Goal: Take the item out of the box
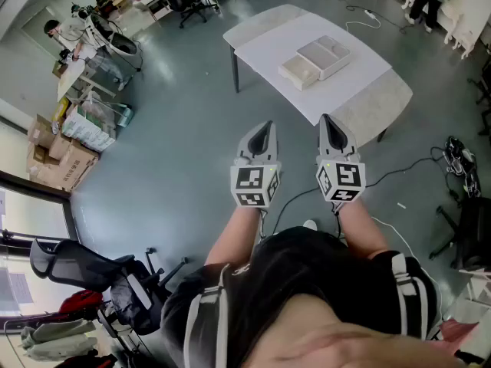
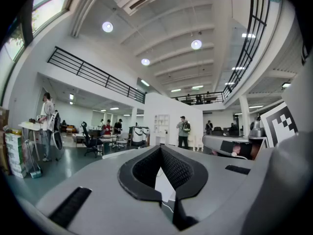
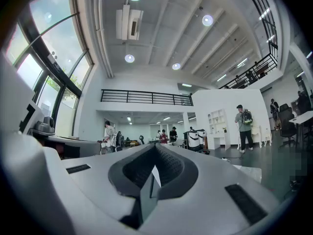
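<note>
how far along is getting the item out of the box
Nothing looks done: the box sits on the white table, out ahead of both grippers. In hand: nothing; the left gripper and right gripper are shut and empty, held over the floor. Left: walk up, reach the box, take out what it holds.

Flat whitish box (image 1: 317, 60) — askew on the white table (image 1: 268, 41), near its middle

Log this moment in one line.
phase: pre-reach | left tool: shut, empty | right tool: shut, empty | box: on table, untouched
</note>
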`<state>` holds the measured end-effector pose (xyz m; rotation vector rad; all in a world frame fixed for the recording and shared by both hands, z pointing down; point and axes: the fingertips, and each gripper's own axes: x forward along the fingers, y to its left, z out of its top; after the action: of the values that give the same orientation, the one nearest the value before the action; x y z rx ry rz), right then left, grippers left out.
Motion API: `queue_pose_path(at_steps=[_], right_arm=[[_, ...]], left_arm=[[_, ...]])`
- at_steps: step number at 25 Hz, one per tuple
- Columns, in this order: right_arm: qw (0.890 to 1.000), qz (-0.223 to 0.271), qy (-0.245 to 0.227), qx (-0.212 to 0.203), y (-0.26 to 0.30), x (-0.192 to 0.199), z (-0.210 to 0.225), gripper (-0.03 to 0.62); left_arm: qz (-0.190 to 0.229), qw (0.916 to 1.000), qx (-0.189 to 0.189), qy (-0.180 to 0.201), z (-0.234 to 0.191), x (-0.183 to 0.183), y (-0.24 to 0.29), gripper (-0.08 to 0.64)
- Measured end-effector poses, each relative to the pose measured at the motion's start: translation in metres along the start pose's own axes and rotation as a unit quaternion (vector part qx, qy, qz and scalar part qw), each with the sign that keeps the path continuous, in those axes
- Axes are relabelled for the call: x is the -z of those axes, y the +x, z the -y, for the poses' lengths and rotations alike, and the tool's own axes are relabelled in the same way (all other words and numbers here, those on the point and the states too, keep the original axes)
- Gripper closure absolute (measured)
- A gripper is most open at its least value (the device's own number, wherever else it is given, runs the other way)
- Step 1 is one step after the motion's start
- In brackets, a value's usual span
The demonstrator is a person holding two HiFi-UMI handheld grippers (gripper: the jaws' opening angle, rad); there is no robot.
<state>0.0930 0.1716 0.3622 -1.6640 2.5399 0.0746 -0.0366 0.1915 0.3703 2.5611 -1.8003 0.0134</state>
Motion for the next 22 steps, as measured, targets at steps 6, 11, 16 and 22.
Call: queue_pose_path(at_steps=[6, 11, 16, 22], right_arm=[[1.0, 0.003, 0.006, 0.002, -0.003, -0.003, 0.009, 0.58], [1.0, -0.008, 0.015, 0.008, -0.002, 0.003, 0.025, 0.58], [1.0, -0.01, 0.017, 0.009, -0.003, 0.007, 0.042, 0.58], [0.999, -0.016, 0.028, 0.011, -0.004, 0.012, 0.065, 0.58]], left_arm=[[-0.002, 1.0, -0.002, 0.005, 0.007, -0.001, 0.003, 0.548], [-0.007, 0.9999, -0.008, 0.007, 0.013, 0.0, 0.01, 0.548], [-0.011, 0.9998, -0.014, 0.01, 0.023, 0.002, 0.019, 0.548], [-0.004, 0.9996, -0.027, 0.005, 0.037, 0.0, 0.032, 0.548]])
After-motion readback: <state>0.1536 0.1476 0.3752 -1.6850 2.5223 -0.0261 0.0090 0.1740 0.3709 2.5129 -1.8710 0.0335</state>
